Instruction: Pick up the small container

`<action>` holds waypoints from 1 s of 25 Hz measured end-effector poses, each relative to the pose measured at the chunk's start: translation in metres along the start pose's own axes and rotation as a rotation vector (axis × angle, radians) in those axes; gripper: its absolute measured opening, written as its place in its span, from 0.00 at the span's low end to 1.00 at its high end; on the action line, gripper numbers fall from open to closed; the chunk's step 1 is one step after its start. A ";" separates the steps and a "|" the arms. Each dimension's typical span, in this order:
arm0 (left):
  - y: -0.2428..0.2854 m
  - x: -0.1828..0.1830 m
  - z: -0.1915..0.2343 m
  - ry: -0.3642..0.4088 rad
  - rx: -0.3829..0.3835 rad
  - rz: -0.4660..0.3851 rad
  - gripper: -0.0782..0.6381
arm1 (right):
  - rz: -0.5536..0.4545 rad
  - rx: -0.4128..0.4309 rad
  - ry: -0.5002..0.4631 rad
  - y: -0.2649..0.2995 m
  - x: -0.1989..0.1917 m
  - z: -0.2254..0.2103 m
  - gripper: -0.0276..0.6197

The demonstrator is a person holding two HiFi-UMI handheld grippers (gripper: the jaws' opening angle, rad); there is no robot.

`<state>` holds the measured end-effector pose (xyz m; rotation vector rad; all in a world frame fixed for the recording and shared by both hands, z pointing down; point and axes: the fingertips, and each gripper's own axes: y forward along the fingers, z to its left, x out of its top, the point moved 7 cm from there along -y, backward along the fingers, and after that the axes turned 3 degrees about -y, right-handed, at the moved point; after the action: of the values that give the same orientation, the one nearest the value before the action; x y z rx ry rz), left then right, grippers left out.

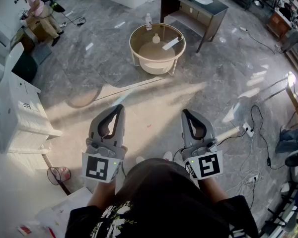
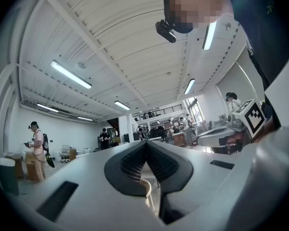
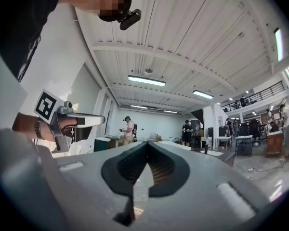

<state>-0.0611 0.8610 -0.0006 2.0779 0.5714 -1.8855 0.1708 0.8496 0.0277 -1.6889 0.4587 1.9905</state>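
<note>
A person is holding the left gripper point(image 1: 119, 108) and the right gripper point(image 1: 186, 113) side by side, and both are pointing forward over the grey floor point(image 1: 89, 68). In the left gripper view, the left gripper point(image 2: 145, 143) is pressing its two jaws together at the tips, and nothing is sitting between them. In the right gripper view, the right gripper point(image 3: 147, 144) is doing the same: its jaws are squeezing tight together and holding nothing. The small container point(image 1: 156, 38) is sitting on top of the round table point(image 1: 181, 47), well ahead of both grippers and about in the middle between them. It is not touching either one. A flat white strip point(image 1: 171, 43) is lying on the same table top, just to the right of the container. A bottle point(image 1: 148, 21) is standing at the far edge of the table, and it is hard to tell if it is on the table or on the floor behind it. A dark desk point(image 1: 213, 8) is standing farther ahead, past the table and off to the right gripper's side. A white cabinet point(image 1: 20, 113) is standing to the left of the left gripper. Some cables point(image 1: 258, 128) are lying on the floor to the right of the right gripper. Another person point(image 1: 39, 11) is bending over far ahead on the left.
</note>
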 end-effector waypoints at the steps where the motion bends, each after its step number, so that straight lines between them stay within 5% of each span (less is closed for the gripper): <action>1: 0.002 0.000 -0.002 0.004 0.002 -0.002 0.13 | 0.000 0.001 0.001 0.000 -0.001 -0.002 0.03; 14: 0.018 -0.007 -0.032 0.027 0.043 0.043 0.13 | -0.052 0.062 0.003 -0.012 -0.021 -0.031 0.04; 22: 0.036 -0.014 -0.063 0.036 0.061 0.027 0.13 | -0.062 0.253 -0.085 -0.018 -0.033 -0.055 0.04; 25: 0.040 -0.020 -0.072 0.026 0.077 0.038 0.13 | -0.053 0.285 -0.016 -0.014 -0.040 -0.064 0.04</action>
<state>0.0192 0.8563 0.0246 2.1478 0.4690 -1.8904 0.2359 0.8203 0.0568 -1.4920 0.6519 1.8022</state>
